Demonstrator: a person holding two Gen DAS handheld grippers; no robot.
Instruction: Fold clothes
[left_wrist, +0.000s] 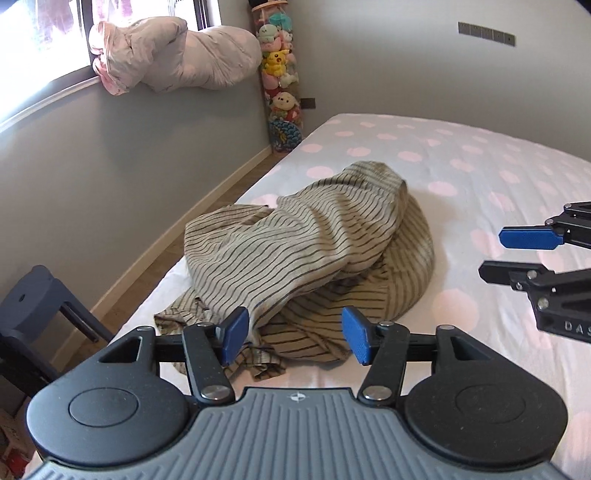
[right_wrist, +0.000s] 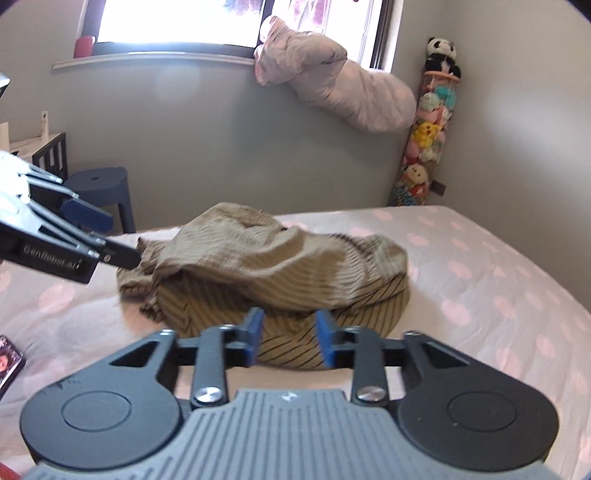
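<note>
One crumpled beige striped garment (left_wrist: 314, 236); two blue-padded black grippers (left_wrist: 295, 339) (right_wrist: 290, 338); one dark blue round stool (right_wrist: 98, 186); one pink bundled duvet (left_wrist: 177, 55).

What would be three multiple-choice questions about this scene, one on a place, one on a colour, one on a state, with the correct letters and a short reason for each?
1. Where does the striped garment lie?
A. On the bed
B. On the dark blue stool
C. On the window sill

2. What colour are the dots on the bed sheet?
A. Green
B. Pink
C. Black

3. In what state is the garment?
A. Folded in a neat square
B. Hanging from a hook
C. Crumpled in a loose heap

Answers:
1. A, as the cloth rests on the dotted sheet, while the stool stands on the floor beside the bed.
2. B, as pale pink spots cover the white sheet.
3. C, as the cloth bulges and creases with no clean fold; the left gripper and the right gripper are both open, holding nothing.
</note>
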